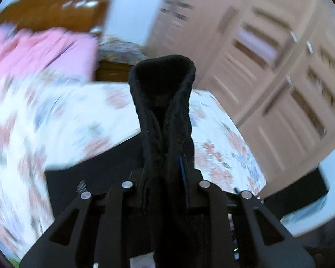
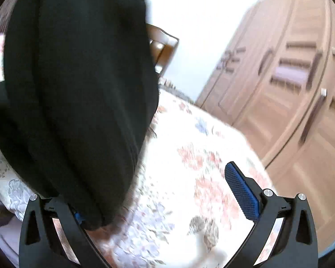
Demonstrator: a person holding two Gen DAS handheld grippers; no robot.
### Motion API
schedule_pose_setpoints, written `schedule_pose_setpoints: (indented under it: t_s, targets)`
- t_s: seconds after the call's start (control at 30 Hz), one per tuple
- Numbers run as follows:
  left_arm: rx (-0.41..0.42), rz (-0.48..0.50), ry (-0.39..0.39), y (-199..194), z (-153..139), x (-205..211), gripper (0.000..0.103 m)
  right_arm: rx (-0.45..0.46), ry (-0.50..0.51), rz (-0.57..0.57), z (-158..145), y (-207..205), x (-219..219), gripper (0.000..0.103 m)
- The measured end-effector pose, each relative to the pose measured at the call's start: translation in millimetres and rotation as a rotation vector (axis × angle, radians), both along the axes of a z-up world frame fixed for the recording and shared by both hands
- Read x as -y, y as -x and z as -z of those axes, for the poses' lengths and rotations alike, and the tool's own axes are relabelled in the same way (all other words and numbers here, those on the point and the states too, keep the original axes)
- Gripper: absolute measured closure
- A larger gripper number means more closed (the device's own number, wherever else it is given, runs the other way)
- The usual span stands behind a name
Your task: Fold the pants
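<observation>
The black pants (image 1: 165, 102) stand up as a folded band pinched between my left gripper's (image 1: 165, 178) fingers, which are shut on them; more black cloth (image 1: 96, 169) lies on the bed below. In the right wrist view the pants (image 2: 78, 102) hang as a big dark mass over the left finger. My right gripper (image 2: 158, 192) is open wide; its right blue pad (image 2: 241, 192) is bare, and the left pad is hidden behind the cloth.
A bed with a white floral cover (image 1: 55, 120) (image 2: 189, 167) lies below both grippers. Pink cloth (image 1: 40, 53) lies at the far left. A wooden headboard (image 1: 55, 11) stands behind, and beige wardrobe doors (image 1: 279, 78) (image 2: 290, 89) on the right.
</observation>
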State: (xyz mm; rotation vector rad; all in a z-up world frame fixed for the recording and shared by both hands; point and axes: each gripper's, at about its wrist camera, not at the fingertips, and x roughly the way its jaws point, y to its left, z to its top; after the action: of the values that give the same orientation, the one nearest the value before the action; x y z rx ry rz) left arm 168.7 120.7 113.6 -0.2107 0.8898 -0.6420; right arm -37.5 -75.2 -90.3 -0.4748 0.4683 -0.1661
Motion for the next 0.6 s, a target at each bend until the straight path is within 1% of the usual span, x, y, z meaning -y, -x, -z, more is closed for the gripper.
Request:
schedule_pose_setpoints:
  t_s: [0.07,0.13,0.2,0.23,0.27,0.3,0.33,0.4,0.47,0.53,0.57,0.6]
  targets:
    - [-0.045,-0.066,0.097,5.8,40.7,-49.2,0.081,-0.009,0.067,-0.015,6.8,2.0,-12.5,0.005]
    - [-0.101,-0.145,0.184,7.0,93.0,-90.0,0.081,-0.042,0.124,-0.010,20.2,-10.4,-26.0,0.005]
    - [-0.166,-0.204,0.278,6.4,141.8,-116.8,0.081,-0.043,0.140,-0.019,24.1,-8.5,-27.3,0.005]
    - [-0.188,-0.220,0.320,5.8,161.5,-126.2,0.081,-0.043,0.147,-0.022,26.5,-11.8,-27.5,0.005]
    - [-0.195,-0.228,0.354,5.9,174.9,-130.7,0.081,-0.043,0.157,-0.023,27.1,-11.6,-28.9,0.005]
    - [-0.189,-0.232,0.389,7.9,183.1,-133.7,0.081,-0.042,0.168,-0.024,30.0,-12.5,-34.4,0.005]
    - [-0.178,-0.233,0.416,9.6,185.3,-135.5,0.081,-0.041,0.179,-0.023,30.9,-13.2,-35.8,0.005]
    - [-0.159,-0.228,0.446,10.8,178.1,-135.8,0.081,-0.046,0.191,-0.017,26.1,-12.9,-35.4,0.005]
    - [-0.111,-0.214,0.429,15.3,157.1,-129.7,0.081,-0.037,0.203,-0.007,18.8,-9.6,-37.9,0.005]
    - [-0.086,-0.207,0.425,19.6,149.0,-129.5,0.081,-0.036,0.203,-0.012,16.3,-11.2,-39.4,0.005]
    - [-0.084,-0.207,0.427,19.0,149.2,-131.3,0.081,-0.038,0.204,-0.018,16.7,-11.4,-41.0,0.005]
    - [-0.096,-0.217,0.426,17.2,156.1,-135.8,0.081,-0.041,0.207,-0.024,18.1,-12.2,-42.0,0.005]
